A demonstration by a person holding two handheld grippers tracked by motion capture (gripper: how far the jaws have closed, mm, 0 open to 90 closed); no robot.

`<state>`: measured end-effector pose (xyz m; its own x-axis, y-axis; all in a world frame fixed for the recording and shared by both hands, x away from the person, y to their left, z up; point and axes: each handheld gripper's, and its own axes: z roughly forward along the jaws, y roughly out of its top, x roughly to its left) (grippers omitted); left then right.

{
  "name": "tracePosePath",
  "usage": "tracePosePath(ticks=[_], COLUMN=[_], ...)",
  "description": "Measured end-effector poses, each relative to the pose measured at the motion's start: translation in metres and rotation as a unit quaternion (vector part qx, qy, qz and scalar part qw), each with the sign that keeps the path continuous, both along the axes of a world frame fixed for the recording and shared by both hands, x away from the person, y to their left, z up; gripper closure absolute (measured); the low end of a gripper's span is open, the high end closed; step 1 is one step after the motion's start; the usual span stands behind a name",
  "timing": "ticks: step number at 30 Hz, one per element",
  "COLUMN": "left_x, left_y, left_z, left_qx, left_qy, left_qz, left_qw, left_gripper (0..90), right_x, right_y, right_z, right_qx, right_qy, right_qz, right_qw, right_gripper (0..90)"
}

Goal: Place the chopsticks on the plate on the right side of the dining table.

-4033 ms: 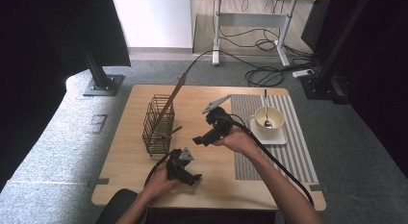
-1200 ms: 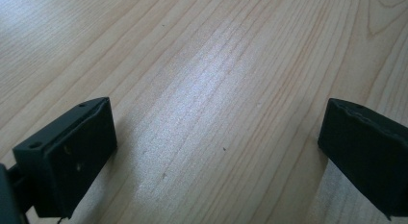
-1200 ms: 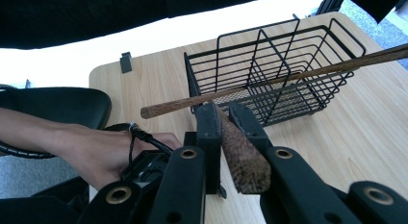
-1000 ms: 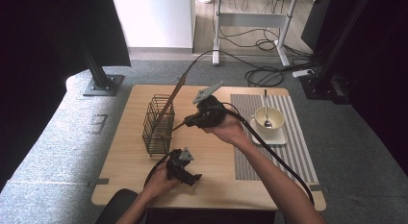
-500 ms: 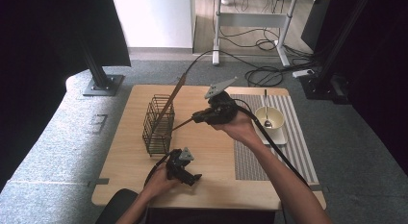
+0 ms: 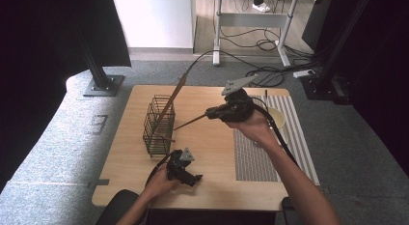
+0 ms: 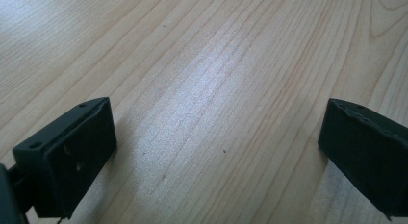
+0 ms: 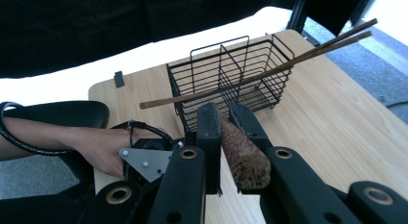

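The right gripper (image 6: 210, 112) is held above the far middle of the wooden table (image 6: 212, 157), and its jaws are closed on the thick end of a long brown wooden stick (image 6: 190, 121); in the right gripper view the stick (image 8: 243, 149) sits tight between the two black jaws and its end looks rough and fibrous; in the high view the thin end of the stick slants down to the left, toward the black wire basket (image 6: 158, 123), and its tip is at the near right side of the basket; whether it touches the wire I cannot tell. The basket stands upright on the left part of the table; two other long sticks (image 8: 269, 70) lean in it and rise out over its far rim. The left gripper (image 6: 197, 177) lies low at the near edge of the table, near the basket; its jaws stand wide apart with only bare wood between them. A white bowl (image 6: 279, 119) is on the striped mat (image 6: 270, 147) at the right, partly hidden behind the right hand.
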<state>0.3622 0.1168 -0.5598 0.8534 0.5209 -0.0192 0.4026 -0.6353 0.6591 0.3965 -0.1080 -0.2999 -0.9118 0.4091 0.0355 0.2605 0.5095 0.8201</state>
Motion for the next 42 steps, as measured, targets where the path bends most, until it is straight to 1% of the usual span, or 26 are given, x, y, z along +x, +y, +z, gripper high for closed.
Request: tracePosePath(ticks=[1, 2, 3, 5, 8, 10, 11, 16, 18, 20, 21, 22, 23, 24, 26, 28, 29, 31, 32, 36, 37, 38, 39, 42], left_x=[0.0, 0.0, 0.0, 0.0, 0.001, 0.001, 0.003, 0.004, 0.005, 0.004, 0.004, 0.004, 0.003, 0.003, 0.002, 0.002, 0.002, 0.002, 0.002, 0.003, 0.003, 0.003, 0.003, 0.002], left_y=[0.0, 0.0, 0.0, 0.0, 0.0, 0.0, 0.001, 0.004, 0.005, 0.006, 0.007, 0.008, 0.01, 0.01, 0.013, 0.013, 0.014, 0.016, 0.016, 0.018, 0.018, 0.018, 0.018, 0.018], left_z=[0.0, 0.0, 0.0, 0.0, 0.001, 0.002, 0.003, 0.005, 0.008, 0.011, 0.013, 0.014, 0.017, 0.017, 0.021, 0.023, 0.025, 0.029, 0.029, 0.035, 0.038, 0.038, 0.04, 0.044], left_qx=[0.0, 0.0, 0.0, 0.0, 0.005, 0.004, 0.003, 0.007, 0.0, -0.008, -0.011, -0.015, -0.019, -0.019, -0.019, -0.022, -0.027, -0.04, -0.04, -0.059, -0.068, -0.068, -0.072, -0.077], left_qy=[0.0, 0.0, 0.0, 0.001, 0.004, 0.009, 0.015, 0.024, 0.026, 0.025, 0.025, 0.023, 0.02, 0.02, 0.008, 0.004, 0.001, -0.003, -0.003, -0.009, -0.012, -0.012, -0.016, -0.026], left_qz=[0.0, 0.0, 0.0, 0.001, -0.001, 0.002, 0.005, 0.007, 0.006, -0.003, -0.005, -0.009, -0.018, -0.018, -0.028, -0.03, -0.032, -0.032, -0.032, -0.03, -0.032, -0.032, -0.035, -0.038], left_qw=[1.0, 1.0, 1.0, 1.0, 1.0, 1.0, 0.9999, 0.9997, 0.9996, 0.9996, 0.9996, 0.9996, 0.9995, 0.9995, 0.9994, 0.9993, 0.9991, 0.9987, 0.9987, 0.9978, 0.9971, 0.9971, 0.9967, 0.9959], left_gripper=[0.0, 0.0, 0.0, 0.0, 0.0, 0.0, 0.0, 0.0, 0.0, 0.0, 0.0, 0.0, 0.0, 0.0, 0.2, 0.8, 2.9, 3.5, 4.0, 4.3, 4.8, 5.5, 5.5, 9.5], right_x=[-0.002, -0.002, -0.003, -0.004, -0.006, -0.008, -0.01, -0.014, -0.016, -0.019, -0.019, -0.021, -0.022, -0.022, -0.026, -0.027, -0.03, -0.033, -0.034, -0.038, -0.041, -0.041, -0.042, -0.046], right_y=[-0.006, -0.006, -0.011, -0.013, -0.022, -0.028, -0.032, -0.041, -0.045, -0.05, -0.05, -0.053, -0.055, -0.055, -0.058, -0.059, -0.061, -0.063, -0.063, -0.064, -0.064, -0.064, -0.063, -0.06], right_z=[0.001, 0.001, 0.002, 0.002, 0.002, 0.001, -0.001, -0.006, -0.009, -0.014, -0.014, -0.018, -0.019, -0.019, -0.024, -0.026, -0.03, -0.033, -0.035, -0.04, -0.044, -0.044, -0.047, -0.055], right_qx=[0.0, 0.0, 0.0, 0.0, -0.004, -0.005, -0.008, -0.013, -0.015, -0.016, -0.016, -0.014, -0.015, -0.015, -0.014, -0.016, -0.014, -0.013, -0.012, -0.013, -0.013, -0.013, -0.013, -0.013], right_qy=[-0.003, -0.003, -0.005, -0.006, -0.008, -0.008, -0.009, -0.011, -0.011, -0.011, -0.011, -0.009, -0.009, -0.009, -0.008, -0.008, -0.007, -0.006, -0.006, -0.003, 0.0, 0.0, 0.001, 0.004], right_qz=[-0.005, -0.005, -0.009, -0.011, -0.018, -0.022, -0.026, -0.033, -0.033, -0.036, -0.036, -0.037, -0.038, -0.038, -0.037, -0.036, -0.034, -0.033, -0.033, -0.029, -0.027, -0.027, -0.025, -0.015], right_qw=[1.0, 1.0, 0.9999, 0.9999, 0.9998, 0.9997, 0.9996, 0.9993, 0.9993, 0.9992, 0.9992, 0.9992, 0.9991, 0.9991, 0.9992, 0.9992, 0.9993, 0.9994, 0.9994, 0.9995, 0.9996, 0.9996, 0.9996, 0.9998], right_gripper=[82.6, 82.6, 82.6, 82.6, 82.6, 82.6, 82.6, 82.6, 82.6, 82.6, 82.6, 82.6, 82.6, 82.6, 82.6, 82.6, 82.6, 82.6, 82.6, 82.6, 82.6, 82.6, 82.6, 82.6])
